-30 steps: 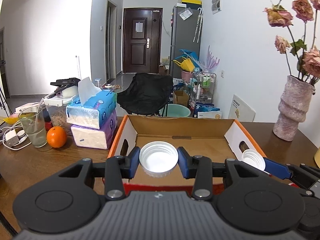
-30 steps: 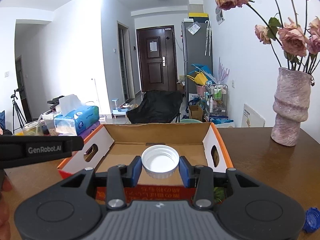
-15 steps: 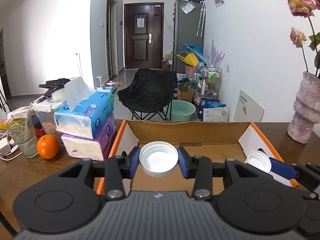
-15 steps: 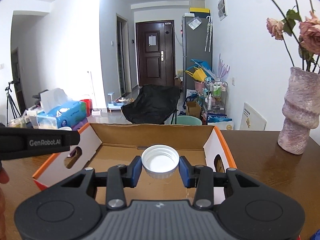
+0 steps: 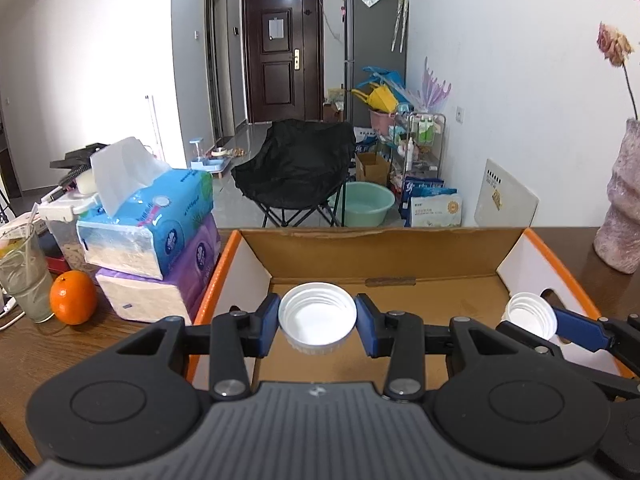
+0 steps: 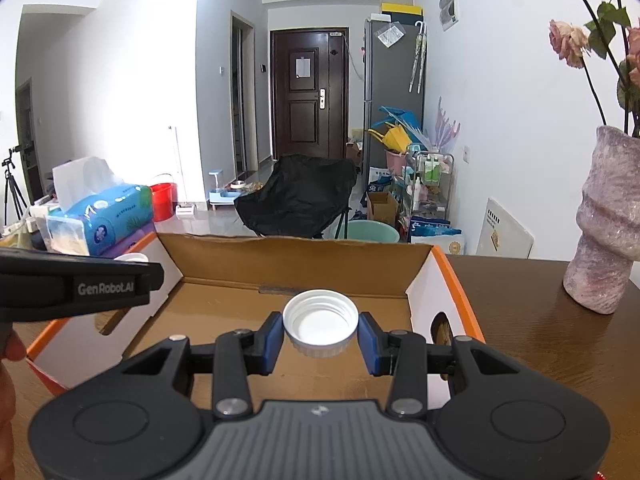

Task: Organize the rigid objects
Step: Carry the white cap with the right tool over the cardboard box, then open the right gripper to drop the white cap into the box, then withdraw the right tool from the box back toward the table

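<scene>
My left gripper: clamps a white cap.
My right gripper: clamps another cap.
Box: at twelve o'clock, nearer than before.

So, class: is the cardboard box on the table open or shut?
Open. The cardboard box has no lid over it; both wrist views look straight in at its bare brown floor, nothing lying there.

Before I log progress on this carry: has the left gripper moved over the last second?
Yes. The left gripper, shut on its white plastic cap, has advanced over the orange-edged cardboard box, whose far wall now looms nearer.
</scene>
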Action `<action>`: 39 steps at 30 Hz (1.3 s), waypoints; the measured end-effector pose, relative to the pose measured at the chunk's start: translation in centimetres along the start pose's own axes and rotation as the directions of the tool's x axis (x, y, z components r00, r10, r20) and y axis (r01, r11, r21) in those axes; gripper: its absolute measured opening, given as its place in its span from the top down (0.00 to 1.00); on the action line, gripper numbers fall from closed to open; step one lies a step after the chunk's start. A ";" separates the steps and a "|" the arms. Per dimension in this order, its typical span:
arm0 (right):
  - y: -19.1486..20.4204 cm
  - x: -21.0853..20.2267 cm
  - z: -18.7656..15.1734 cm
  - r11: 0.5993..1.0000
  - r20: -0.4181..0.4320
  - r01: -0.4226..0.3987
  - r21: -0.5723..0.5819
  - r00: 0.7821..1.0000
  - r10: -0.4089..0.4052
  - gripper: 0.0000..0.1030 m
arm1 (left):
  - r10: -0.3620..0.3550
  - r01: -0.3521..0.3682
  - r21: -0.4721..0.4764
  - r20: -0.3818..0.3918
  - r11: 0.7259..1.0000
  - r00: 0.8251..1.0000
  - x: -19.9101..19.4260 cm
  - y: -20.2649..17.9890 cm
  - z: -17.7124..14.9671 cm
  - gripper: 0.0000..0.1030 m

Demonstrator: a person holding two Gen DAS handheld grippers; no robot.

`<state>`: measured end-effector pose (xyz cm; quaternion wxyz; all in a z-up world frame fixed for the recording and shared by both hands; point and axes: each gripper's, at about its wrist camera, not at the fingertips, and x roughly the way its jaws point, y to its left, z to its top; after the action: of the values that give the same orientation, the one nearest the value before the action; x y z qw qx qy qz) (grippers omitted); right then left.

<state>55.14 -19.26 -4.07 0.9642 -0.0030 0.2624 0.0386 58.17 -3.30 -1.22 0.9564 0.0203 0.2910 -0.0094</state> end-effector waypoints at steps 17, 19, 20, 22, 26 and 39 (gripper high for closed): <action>-0.5 1.3 -0.6 1.000 -0.053 0.014 -0.001 0.998 -0.014 0.60 | -0.007 0.007 0.014 -0.045 1.000 0.999 1.4 -0.3 -0.9 0.43; -0.5 1.3 -0.5 1.000 -0.057 0.029 -0.004 0.998 -0.030 0.40 | 0.002 -0.002 0.011 -0.033 1.000 0.999 1.1 -0.2 -0.8 0.26; -0.5 1.2 -0.6 0.999 -0.056 0.038 -0.005 0.998 -0.038 0.20 | 0.012 -0.012 0.008 -0.025 1.000 1.000 1.0 -0.2 -0.8 0.15; -0.5 1.0 -0.7 0.998 -0.040 0.065 -0.013 0.997 -0.065 0.04 | 0.025 -0.025 -0.002 -0.008 1.000 1.000 0.7 0.0 -0.7 0.03; -0.5 0.8 -0.6 0.998 -0.036 0.068 -0.006 0.997 -0.068 0.00 | 0.027 -0.027 -0.017 0.004 0.999 1.000 0.2 0.2 -0.4 0.00; -0.7 0.5 -0.2 0.997 -0.033 0.081 0.001 0.996 -0.081 0.00 | 0.041 -0.041 -0.019 0.011 0.999 0.999 -0.4 0.2 -0.3 0.00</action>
<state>55.52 -19.91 -4.46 0.9606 -0.0133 0.2778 -0.0008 57.74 -3.09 -1.23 0.9583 0.0172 0.2851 0.0129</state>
